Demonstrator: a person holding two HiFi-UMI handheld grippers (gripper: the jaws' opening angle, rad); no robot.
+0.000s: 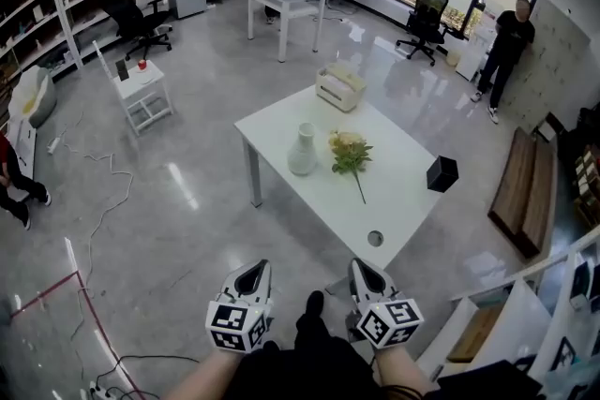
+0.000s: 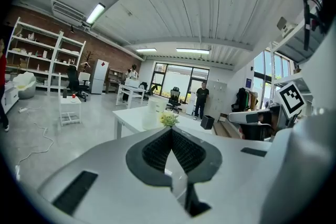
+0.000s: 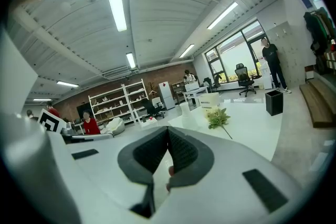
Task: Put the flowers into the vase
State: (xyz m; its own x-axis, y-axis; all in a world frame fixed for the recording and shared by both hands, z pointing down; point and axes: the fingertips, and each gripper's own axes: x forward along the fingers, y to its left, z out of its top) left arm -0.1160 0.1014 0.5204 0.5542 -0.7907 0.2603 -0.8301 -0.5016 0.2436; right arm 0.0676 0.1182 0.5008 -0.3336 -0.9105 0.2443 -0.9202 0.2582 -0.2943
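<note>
A white vase (image 1: 302, 151) stands on the white table (image 1: 394, 201) in the head view. Just right of it lie the flowers (image 1: 350, 155), yellow-white blooms with green leaves, the stem towards me. Both grippers hang low near my body, well short of the table. My left gripper (image 1: 251, 279) and my right gripper (image 1: 366, 276) are shut, nothing between the jaws. The left gripper view looks over its closed jaws (image 2: 170, 130) at the vase (image 2: 150, 117) and flowers (image 2: 168, 119). Beyond the closed jaws (image 3: 168, 129) of the right gripper view are the flowers (image 3: 217, 117) and vase (image 3: 187, 113).
On the table's far end sits a white box (image 1: 340, 87), at its right edge a black cube (image 1: 442, 173). A small white table (image 1: 141, 91) and cables lie left. A wooden bench (image 1: 525, 192) stands right. A person in black (image 1: 506, 47) stands by the windows.
</note>
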